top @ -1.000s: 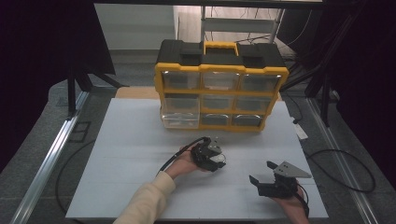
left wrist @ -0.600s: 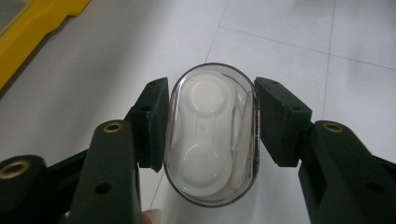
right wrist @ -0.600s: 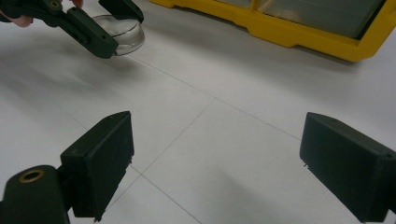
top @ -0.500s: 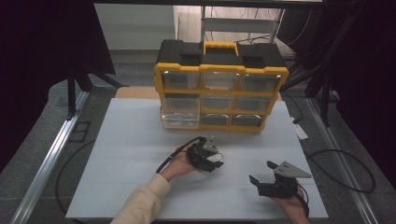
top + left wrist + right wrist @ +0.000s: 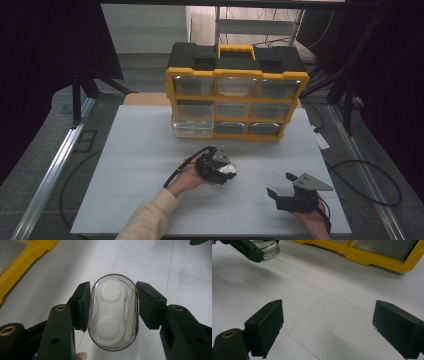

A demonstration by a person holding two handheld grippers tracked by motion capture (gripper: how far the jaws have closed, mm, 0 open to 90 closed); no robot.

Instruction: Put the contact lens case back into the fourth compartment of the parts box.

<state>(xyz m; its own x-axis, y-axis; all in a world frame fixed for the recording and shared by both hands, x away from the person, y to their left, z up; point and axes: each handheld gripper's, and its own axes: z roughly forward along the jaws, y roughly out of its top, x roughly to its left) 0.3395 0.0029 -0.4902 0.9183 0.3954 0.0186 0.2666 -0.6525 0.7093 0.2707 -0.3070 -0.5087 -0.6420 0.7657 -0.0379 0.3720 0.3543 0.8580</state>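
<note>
— While the clear oval case [image 5: 113, 312] sits clamped between your left gripper [image 5: 218, 169] pads, where is it?
— In front of the yellow organizer [image 5: 235, 95], above the table [image 5: 125, 165]. Your right gripper [image 5: 286, 192], farther from the organizer, stands spread, holding nothing.

- Bare white counter [image 5: 130, 165] lies wide open on the near left, room to pass.
- Yellow drawer organizer [image 5: 235, 97] walls off the far edge.
- Open lane of counter between the left hand-held gripper [image 5: 220, 169] and the right hand-held gripper [image 5: 280, 192].
</note>
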